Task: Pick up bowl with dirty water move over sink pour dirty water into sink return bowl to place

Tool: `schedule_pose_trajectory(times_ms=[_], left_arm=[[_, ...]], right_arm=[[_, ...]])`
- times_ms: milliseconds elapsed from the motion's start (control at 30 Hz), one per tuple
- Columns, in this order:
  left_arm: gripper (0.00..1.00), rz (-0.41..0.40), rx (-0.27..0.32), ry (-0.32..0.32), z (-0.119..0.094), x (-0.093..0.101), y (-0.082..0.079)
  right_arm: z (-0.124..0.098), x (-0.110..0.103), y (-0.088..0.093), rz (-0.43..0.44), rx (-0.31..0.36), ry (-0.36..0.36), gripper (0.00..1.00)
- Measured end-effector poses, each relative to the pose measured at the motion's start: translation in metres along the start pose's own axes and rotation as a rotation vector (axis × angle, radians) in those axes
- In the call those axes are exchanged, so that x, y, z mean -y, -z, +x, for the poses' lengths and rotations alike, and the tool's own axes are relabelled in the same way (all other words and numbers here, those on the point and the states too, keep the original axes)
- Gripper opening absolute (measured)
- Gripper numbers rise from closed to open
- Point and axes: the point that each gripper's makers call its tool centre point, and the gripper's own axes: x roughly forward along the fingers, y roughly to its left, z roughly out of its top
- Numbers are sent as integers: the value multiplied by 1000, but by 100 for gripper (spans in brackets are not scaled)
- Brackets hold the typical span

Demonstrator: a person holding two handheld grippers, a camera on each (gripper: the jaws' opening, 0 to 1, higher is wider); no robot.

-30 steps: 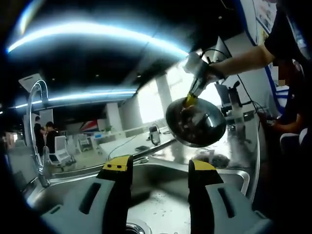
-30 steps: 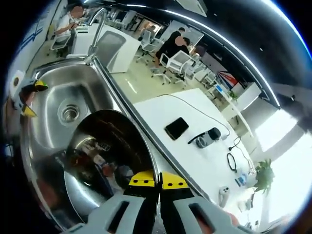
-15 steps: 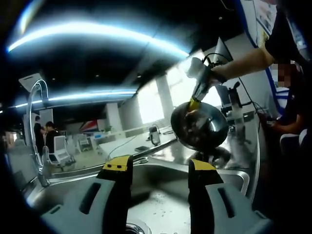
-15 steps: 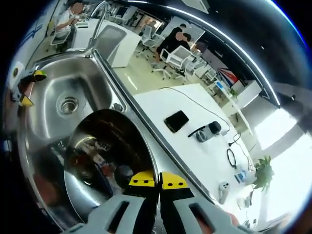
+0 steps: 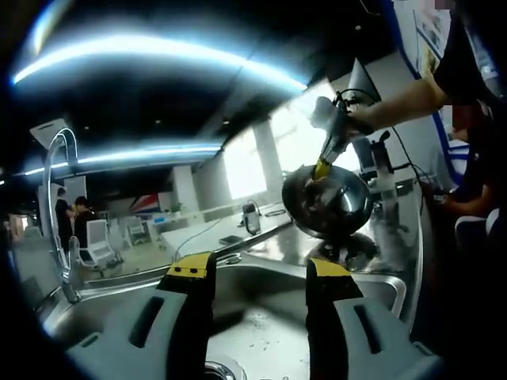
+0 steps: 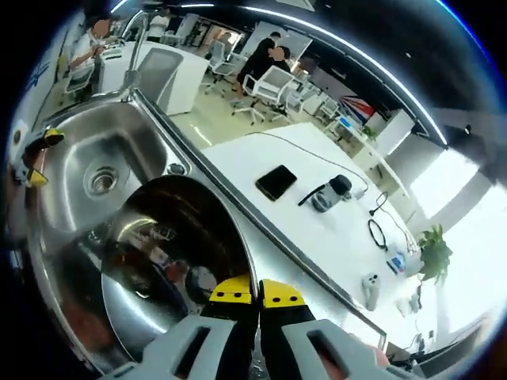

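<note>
Steel bowl [image 6: 178, 261] is pinched at its rim by the right gripper [image 6: 255, 291], whose yellow-tipped jaws are pressed together on the thin metal edge. A rim hold of this kind lets the bowl be tipped by a roll of the wrist, which suits pouring. In the left gripper view the same bowl [image 5: 327, 202] is seen hanging from the right gripper [image 5: 331, 134], tilted on its side and raised beyond the far corner of the sink [image 5: 269, 317], above the wet steel counter [image 5: 372, 237]. Its inside looks dark and reflective; whether any dirty water is left in it cannot be told. Judged from that tilt and position, the pour is probably done and the bowl is on its way to its place.

The left gripper [image 5: 257, 273] is held low over the basin with its jaws spread and nothing between them, apparently kept idle and out of the pouring path. The drain [image 6: 103, 180] and faucet [image 5: 59, 206] are in sight. A phone [image 6: 276, 181] and a small device with a cable [image 6: 325, 194] lie on the white table [image 6: 261, 214] beyond the sink's edge, so drips there are a risk.
</note>
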Motion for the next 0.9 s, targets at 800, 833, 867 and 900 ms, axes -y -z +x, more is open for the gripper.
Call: schedule_pose_trajectory(times_ms=[800,833,867,900], left_arm=[[40,-19,21,6,-1,1,-4],[40,-18,20,5,-1,1,-4],[40,-18,18,6,-1,1,-3],[40,-18,18,8,-1,1,-3]], right_arm=[[2,30,61,273,-99,0,0],[2,30,62,278,-100,0,0],[2,31,64,297,-101,-3,0],[3,32,65,299,-102,-4,0]])
